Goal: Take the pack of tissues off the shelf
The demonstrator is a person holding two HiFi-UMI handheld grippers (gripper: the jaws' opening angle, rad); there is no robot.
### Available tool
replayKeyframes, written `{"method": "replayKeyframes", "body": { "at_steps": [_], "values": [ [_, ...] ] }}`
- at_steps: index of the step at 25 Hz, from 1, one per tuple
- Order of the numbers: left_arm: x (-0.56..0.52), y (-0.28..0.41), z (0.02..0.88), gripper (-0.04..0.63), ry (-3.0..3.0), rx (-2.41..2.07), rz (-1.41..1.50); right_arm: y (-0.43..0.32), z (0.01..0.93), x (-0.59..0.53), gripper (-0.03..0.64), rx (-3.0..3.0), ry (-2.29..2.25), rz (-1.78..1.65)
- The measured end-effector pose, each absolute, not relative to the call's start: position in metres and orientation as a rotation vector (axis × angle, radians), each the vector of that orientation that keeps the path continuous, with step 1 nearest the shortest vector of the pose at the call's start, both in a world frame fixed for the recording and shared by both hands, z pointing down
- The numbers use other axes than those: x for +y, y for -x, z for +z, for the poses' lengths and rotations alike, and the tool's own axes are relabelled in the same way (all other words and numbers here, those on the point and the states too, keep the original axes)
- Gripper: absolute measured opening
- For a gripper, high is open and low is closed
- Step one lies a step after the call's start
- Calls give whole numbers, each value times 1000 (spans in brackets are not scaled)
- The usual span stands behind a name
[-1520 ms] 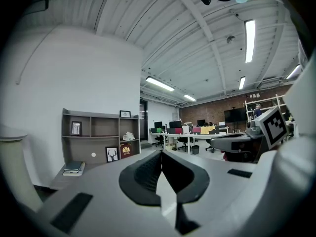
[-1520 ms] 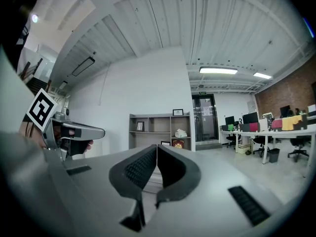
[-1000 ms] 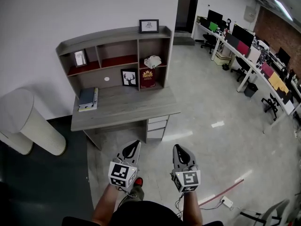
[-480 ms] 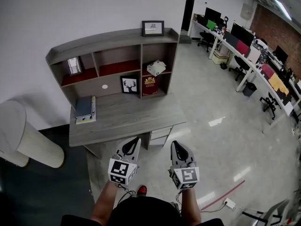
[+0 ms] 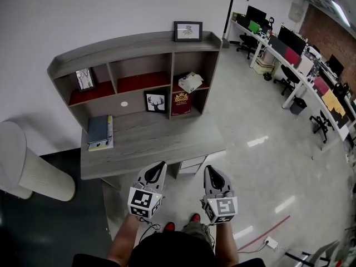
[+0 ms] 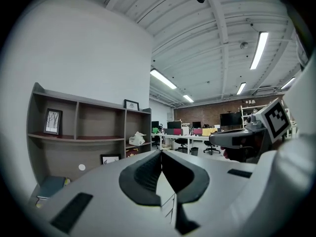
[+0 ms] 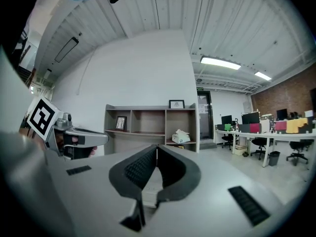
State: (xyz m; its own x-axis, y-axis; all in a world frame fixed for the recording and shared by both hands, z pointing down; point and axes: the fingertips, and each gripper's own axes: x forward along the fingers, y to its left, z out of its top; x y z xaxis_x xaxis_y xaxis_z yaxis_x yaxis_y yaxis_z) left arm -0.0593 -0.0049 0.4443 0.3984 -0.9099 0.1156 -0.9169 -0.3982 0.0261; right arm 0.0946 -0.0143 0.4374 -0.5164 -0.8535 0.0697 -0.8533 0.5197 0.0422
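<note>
A: What sits on the desk (image 5: 161, 149)?
B: A stack of books (image 5: 100, 131) at its left end — and at the back, a deer picture (image 5: 156, 102) just beside a maroon book (image 5: 181, 103).
A: Around it?
B: A white cylinder (image 5: 33, 168) on the left, office workstations (image 5: 300, 60) far right.

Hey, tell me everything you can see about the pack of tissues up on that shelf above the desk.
The pack of tissues is small, whitish and soft-looking, with a tissue puffed up out of its top. It lies askew on the red-topped board in the right-hand compartment of the grey shelf unit, above a dark red item with a gold emblem. It seems to touch only that board; nothing holds it. Any print is too small to read.
</note>
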Motion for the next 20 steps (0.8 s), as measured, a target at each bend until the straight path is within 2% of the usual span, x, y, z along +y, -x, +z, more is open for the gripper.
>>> {"method": "replayKeyframes", "body": {
  "at_steps": [20],
  "values": [
    [-187, 76, 441, 8, -2430, -1865, 129, -69, 438, -223, 29, -2805, -1294, -20]
  ]
}}
